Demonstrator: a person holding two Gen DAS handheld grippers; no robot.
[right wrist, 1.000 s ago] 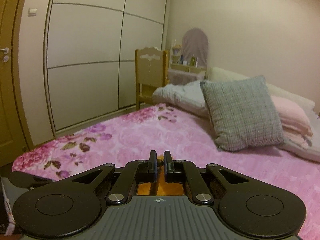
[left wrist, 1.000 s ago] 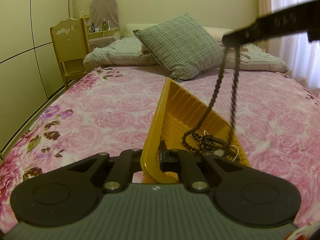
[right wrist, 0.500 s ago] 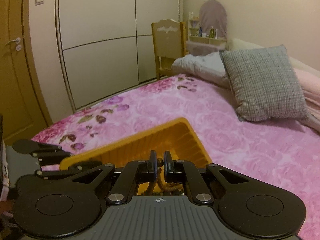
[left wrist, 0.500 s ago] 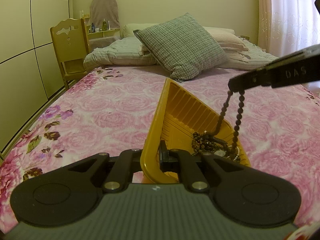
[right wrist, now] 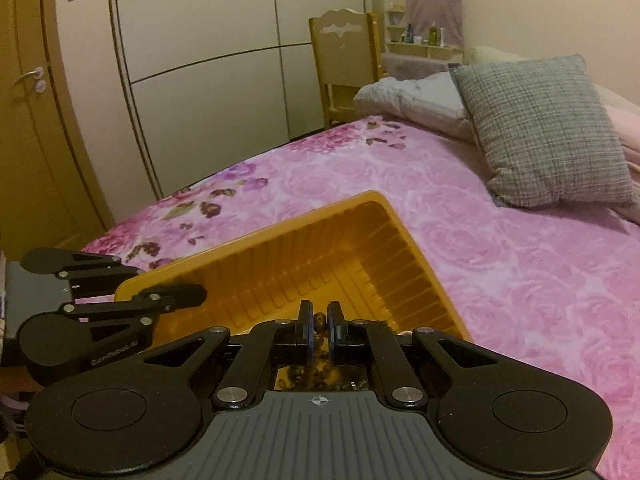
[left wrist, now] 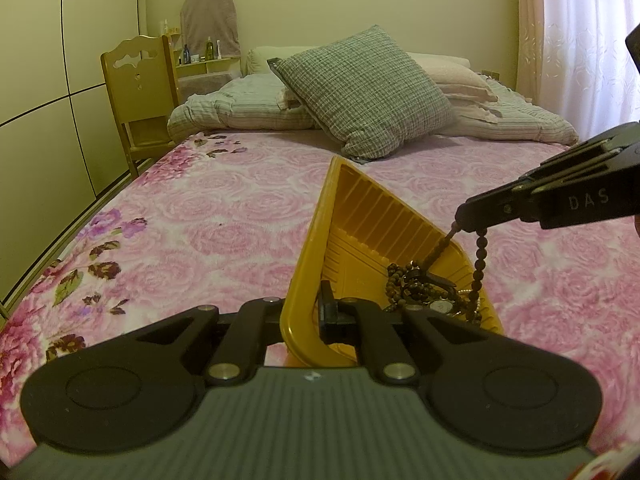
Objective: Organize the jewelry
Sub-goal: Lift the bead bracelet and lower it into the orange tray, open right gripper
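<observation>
A yellow ribbed tray (left wrist: 372, 220) lies on the pink floral bed. My left gripper (left wrist: 308, 312) is shut on the tray's near rim; it also shows in the right wrist view (right wrist: 176, 296). My right gripper (left wrist: 460, 218) hangs low over the tray's right side, shut on a dark beaded necklace (left wrist: 480, 256). The strand's lower part is heaped in the tray with a watch-like piece (left wrist: 440, 306) and other jewelry. In the right wrist view the beads (right wrist: 319, 320) sit between the narrow-set fingers over the tray (right wrist: 320, 256).
A grey checked cushion (left wrist: 368, 92) and folded bedding lie at the head of the bed. A wooden chair (left wrist: 138, 92) stands by the bed's left side. A wardrobe wall (right wrist: 200, 80) and a door are on the left. Curtains (left wrist: 576, 40) hang on the right.
My right gripper has come down from high above the tray to just over it. The beaded necklace has piled up in the tray. The left gripper has stayed on the rim.
</observation>
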